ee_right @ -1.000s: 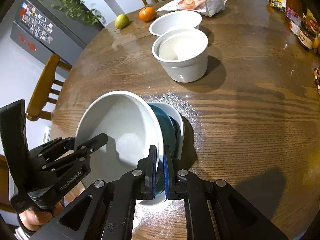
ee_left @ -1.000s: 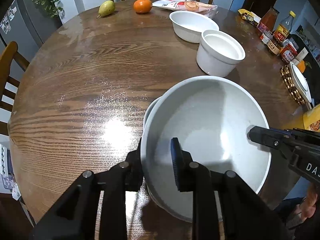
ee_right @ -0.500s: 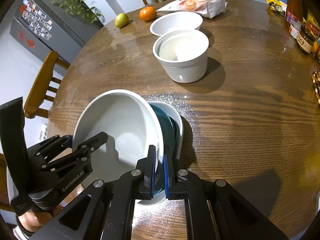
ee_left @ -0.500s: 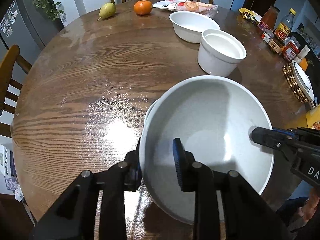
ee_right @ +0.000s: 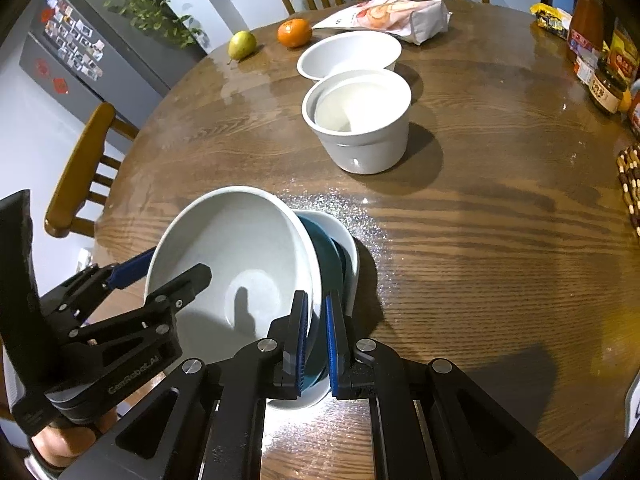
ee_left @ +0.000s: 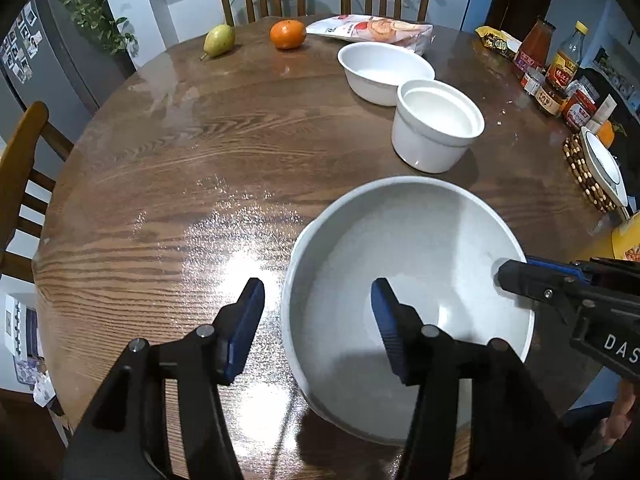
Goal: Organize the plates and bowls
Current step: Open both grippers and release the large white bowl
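Observation:
A large grey bowl [ee_left: 408, 280] [ee_right: 236, 264] leans tilted on a teal bowl [ee_right: 326, 256] nested in a white bowl [ee_right: 348, 240] near the table's front. My left gripper [ee_left: 318, 320] [ee_right: 160, 276] is open; its jaws straddle the grey bowl's left rim without touching. My right gripper [ee_right: 317, 336] [ee_left: 516, 274] is shut on the grey bowl's right rim. A deep white bowl [ee_left: 436, 124] [ee_right: 360, 120] and a wider white bowl [ee_left: 384, 70] [ee_right: 348, 54] stand farther back.
A pear [ee_left: 219, 40], an orange [ee_left: 287, 34] and a snack bag [ee_left: 372, 30] lie at the far edge. Sauce bottles [ee_left: 556, 68] and a plate on a beaded mat [ee_left: 600, 168] stand at the right. Chairs ring the round wooden table [ee_left: 180, 160].
My left gripper has opened and let go of the grey bowl's left rim. The right gripper still grips the other rim. The bowl has settled slightly.

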Tool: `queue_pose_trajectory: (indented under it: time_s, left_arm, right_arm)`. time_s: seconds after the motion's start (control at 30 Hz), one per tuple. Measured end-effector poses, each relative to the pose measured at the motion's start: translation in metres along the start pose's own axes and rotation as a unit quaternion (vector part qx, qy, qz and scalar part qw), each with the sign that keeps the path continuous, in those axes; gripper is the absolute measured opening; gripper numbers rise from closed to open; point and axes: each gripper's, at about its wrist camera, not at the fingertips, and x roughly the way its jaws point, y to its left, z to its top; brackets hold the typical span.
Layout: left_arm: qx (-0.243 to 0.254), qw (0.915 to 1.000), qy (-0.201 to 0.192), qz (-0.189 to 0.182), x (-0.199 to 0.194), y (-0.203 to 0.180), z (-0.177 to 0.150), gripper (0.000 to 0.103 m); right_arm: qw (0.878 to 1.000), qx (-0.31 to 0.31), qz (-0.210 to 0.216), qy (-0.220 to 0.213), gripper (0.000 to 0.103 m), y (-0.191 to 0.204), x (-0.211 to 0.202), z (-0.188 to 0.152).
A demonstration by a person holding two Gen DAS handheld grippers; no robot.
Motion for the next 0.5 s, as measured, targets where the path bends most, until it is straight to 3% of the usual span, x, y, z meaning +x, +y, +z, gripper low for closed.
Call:
queue_pose_trajectory:
  time_s: [0.13,0.23,0.3,0.4,0.5]
  left_arm:
    - [-0.006,0.9999,-0.009,0.008,-0.005,0.003,0.001,0.069]
    - [-0.007,0.9998,-0.016,0.012,-0.011,0.004,0.003,0.070]
    - [-0.009,0.9996,-0.020,0.016,-0.014,0.005,0.003,0.071]
    - [-0.011,0.9991,-0.029,0.027,-0.019,0.006,0.003,0.084]
    - [-0.015,0.9989,-0.032,0.029,-0.023,0.008,0.003,0.086]
  right_arm:
    - [1.000,0.000,0.004,-0.006,0.008,-0.001,-0.004,-0.001]
    - [1.000,-0.001,0.005,-0.010,0.012,-0.001,-0.009,-0.002]
    - [1.000,0.001,0.007,-0.014,0.028,-0.002,-0.013,-0.002]
    - [0.999,0.010,0.011,-0.030,0.052,-0.005,-0.021,-0.002]
    - [0.999,0.022,0.009,-0.047,0.058,-0.009,-0.030,0.000]
